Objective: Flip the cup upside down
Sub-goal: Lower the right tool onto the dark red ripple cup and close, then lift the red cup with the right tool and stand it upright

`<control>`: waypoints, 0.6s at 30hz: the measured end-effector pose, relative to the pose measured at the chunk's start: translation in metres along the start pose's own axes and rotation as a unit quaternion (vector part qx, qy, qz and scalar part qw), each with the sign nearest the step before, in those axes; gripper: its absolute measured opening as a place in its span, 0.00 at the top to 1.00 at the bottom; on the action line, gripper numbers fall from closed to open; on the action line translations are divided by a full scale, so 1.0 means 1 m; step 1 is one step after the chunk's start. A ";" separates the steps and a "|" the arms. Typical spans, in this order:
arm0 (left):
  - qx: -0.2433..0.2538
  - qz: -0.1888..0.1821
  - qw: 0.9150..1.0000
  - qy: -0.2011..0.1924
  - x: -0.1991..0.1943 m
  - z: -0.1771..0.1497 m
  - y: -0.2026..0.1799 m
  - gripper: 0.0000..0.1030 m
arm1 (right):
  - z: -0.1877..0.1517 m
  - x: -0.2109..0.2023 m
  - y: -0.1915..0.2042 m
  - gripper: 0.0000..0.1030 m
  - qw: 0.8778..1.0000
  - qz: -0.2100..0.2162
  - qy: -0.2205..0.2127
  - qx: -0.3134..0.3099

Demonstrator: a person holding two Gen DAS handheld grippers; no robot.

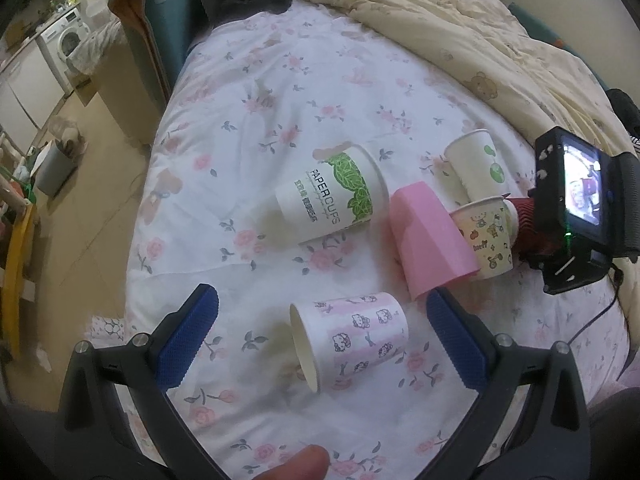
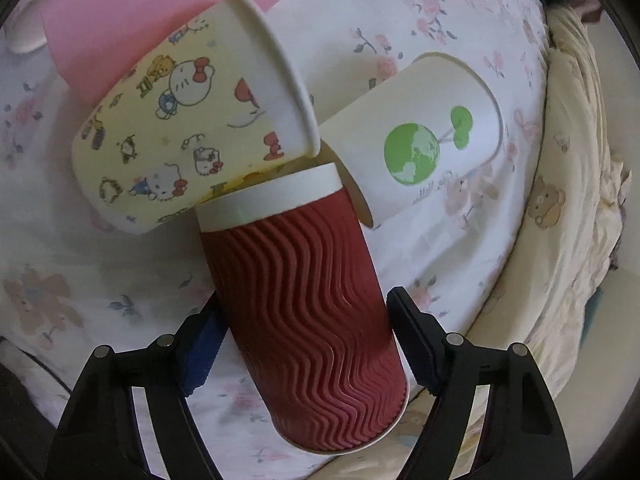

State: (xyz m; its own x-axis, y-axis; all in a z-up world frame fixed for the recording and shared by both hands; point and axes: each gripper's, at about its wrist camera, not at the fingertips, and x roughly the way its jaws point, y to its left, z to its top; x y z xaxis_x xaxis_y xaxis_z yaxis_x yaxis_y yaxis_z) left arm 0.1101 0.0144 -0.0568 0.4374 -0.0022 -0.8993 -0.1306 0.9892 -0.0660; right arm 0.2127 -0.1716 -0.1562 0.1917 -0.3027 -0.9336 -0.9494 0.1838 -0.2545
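Note:
Several cups lie on a floral bedsheet. In the left wrist view a pink-striped kitty cup lies on its side between the fingers of my open left gripper, mouth to the left, untouched. Beyond it lie a green-leaf paper cup, a pink plastic cup, a yellow cartoon cup and a white globe cup. In the right wrist view my right gripper straddles a red ribbed cup lying on its side; its jaws are close on both sides. The yellow cartoon cup rests against the red cup's rim.
The right gripper's body with its lit screen is at the right in the left wrist view. A cream duvet is bunched along the far side. The bed's left edge drops to a floor with a bin and a teal chair.

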 end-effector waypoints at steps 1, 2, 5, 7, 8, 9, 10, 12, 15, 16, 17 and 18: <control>-0.001 0.000 1.000 -0.001 -0.001 0.000 0.001 0.00 | -0.002 -0.003 -0.001 0.22 1.000 0.001 -0.001 0.005; -0.002 0.000 1.000 -0.003 -0.002 0.000 0.001 0.00 | -0.003 -0.006 -0.002 0.22 1.000 0.003 -0.002 0.011; 0.000 0.002 1.000 -0.009 -0.005 -0.001 0.000 0.00 | -0.013 -0.019 0.002 0.22 0.999 0.008 -0.008 0.032; 0.003 0.007 1.000 -0.014 -0.007 -0.003 -0.001 0.00 | -0.017 -0.032 0.007 0.22 0.999 0.016 -0.015 0.045; 0.004 0.009 1.000 -0.016 -0.008 -0.004 -0.001 0.00 | -0.020 -0.038 0.011 0.22 0.998 0.021 -0.017 0.052; 0.004 0.009 1.000 -0.017 -0.009 -0.005 -0.002 0.00 | -0.023 -0.044 0.016 0.22 0.998 0.023 -0.019 0.055; 0.003 0.010 1.000 -0.019 -0.010 -0.006 -0.001 0.00 | -0.026 -0.052 0.022 0.22 0.998 0.024 -0.024 0.057; 0.001 0.011 1.000 -0.025 -0.013 -0.007 0.000 0.00 | -0.032 -0.065 0.032 0.22 0.997 0.028 -0.029 0.064; -0.001 0.010 0.999 -0.030 -0.018 -0.010 0.001 0.00 | -0.042 -0.083 0.049 0.22 0.996 0.033 -0.038 0.078; -0.001 0.009 0.999 -0.032 -0.020 -0.012 0.001 0.00 | -0.046 -0.087 0.054 0.22 0.995 0.034 -0.043 0.082; 0.000 0.010 0.999 -0.034 -0.022 -0.015 0.002 0.00 | -0.051 -0.089 0.057 0.22 0.995 0.036 -0.047 0.085; 0.001 0.012 0.999 -0.035 -0.023 -0.017 0.002 0.00 | -0.053 -0.095 0.064 0.22 0.994 0.040 -0.051 0.088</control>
State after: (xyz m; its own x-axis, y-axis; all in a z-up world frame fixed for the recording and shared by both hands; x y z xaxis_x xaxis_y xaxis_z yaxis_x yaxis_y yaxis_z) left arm 0.0845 0.0138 -0.0434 0.4955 0.0312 -0.8681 -0.1393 0.9893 -0.0440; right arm 0.1210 -0.1808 -0.0702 0.1502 -0.1864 -0.9709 -0.9060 0.3671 -0.2106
